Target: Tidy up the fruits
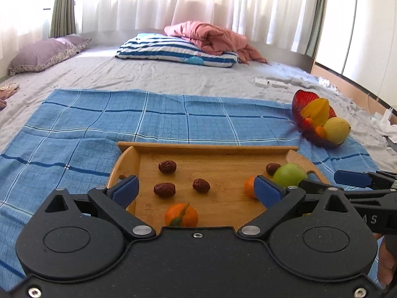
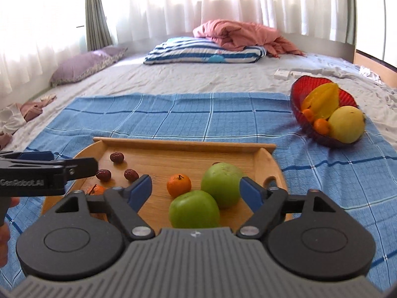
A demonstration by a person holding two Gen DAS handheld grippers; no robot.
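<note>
Both grippers hover over the near edge of the wooden tray point(image 2: 178, 144), empty. The right gripper point(image 2: 196, 191) has its blue pads spread wide, with the nearer green apple point(image 2: 194, 209) lying between them but apart from both; the left gripper point(image 1: 197, 191) is likewise spread, holding nothing, above the near-left tangerine point(image 1: 181, 215).

On the tray, going outward: the near apple, then a second green apple point(image 2: 222, 185) just behind and to its right, seemingly touching it. Left of the apples sits a small tangerine point(image 2: 178, 185). Four red dates lie loose: two near the middle-left point(image 1: 164, 190) point(image 1: 201, 185), one further back point(image 1: 167, 166), and one on the far right point(image 1: 272, 167), just beside the far apple.

Beyond the tray, far right on the blue checked cloth point(image 2: 173, 114), the red bowl point(image 2: 301, 87) leans tilted and already holds a yellow starfruit point(image 2: 322, 101), a yellow mango-like fruit point(image 2: 347, 124) and two small orange fruits point(image 2: 321, 126).

Judging by that, sorting is partly done: some fruit is in the bowl, while two apples, two tangerines and four dates remain on the tray. The near apple looks like the next pick, though whether the dates belong in the bowl I cannot tell.
</note>
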